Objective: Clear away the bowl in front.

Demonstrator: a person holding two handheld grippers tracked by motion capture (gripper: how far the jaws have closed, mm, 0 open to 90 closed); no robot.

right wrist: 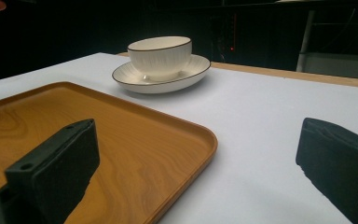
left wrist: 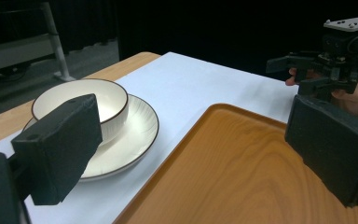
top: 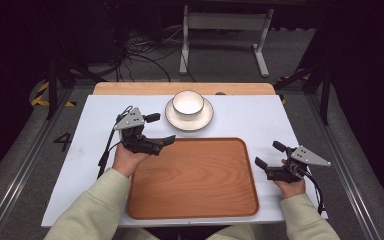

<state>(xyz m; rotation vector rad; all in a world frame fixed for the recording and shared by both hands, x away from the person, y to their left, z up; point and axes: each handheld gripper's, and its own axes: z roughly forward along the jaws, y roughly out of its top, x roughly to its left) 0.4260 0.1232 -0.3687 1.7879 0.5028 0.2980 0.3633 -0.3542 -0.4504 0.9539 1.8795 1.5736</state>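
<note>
A white bowl [top: 188, 104] with a dark rim stands on a white plate [top: 206, 117] at the back middle of the white table; the bowl [left wrist: 103, 100] and plate [left wrist: 135, 135] lie ahead of my left jaws, and the bowl [right wrist: 160, 57] and plate [right wrist: 186, 77] sit farther off in the right gripper view. A wooden tray [top: 195, 177] lies empty in front of them. My left gripper [top: 161, 129] is open just left of the tray's back left corner, nothing between its jaws. My right gripper [top: 270, 155] is open beside the tray's right edge, holding nothing.
A strip of bare wood [top: 130, 88] runs along the table's far edge. Beyond it stand a white metal frame [top: 225, 30] and loose cables [top: 140, 50] on the floor. Metal rails [top: 25, 165] flank the table on both sides.
</note>
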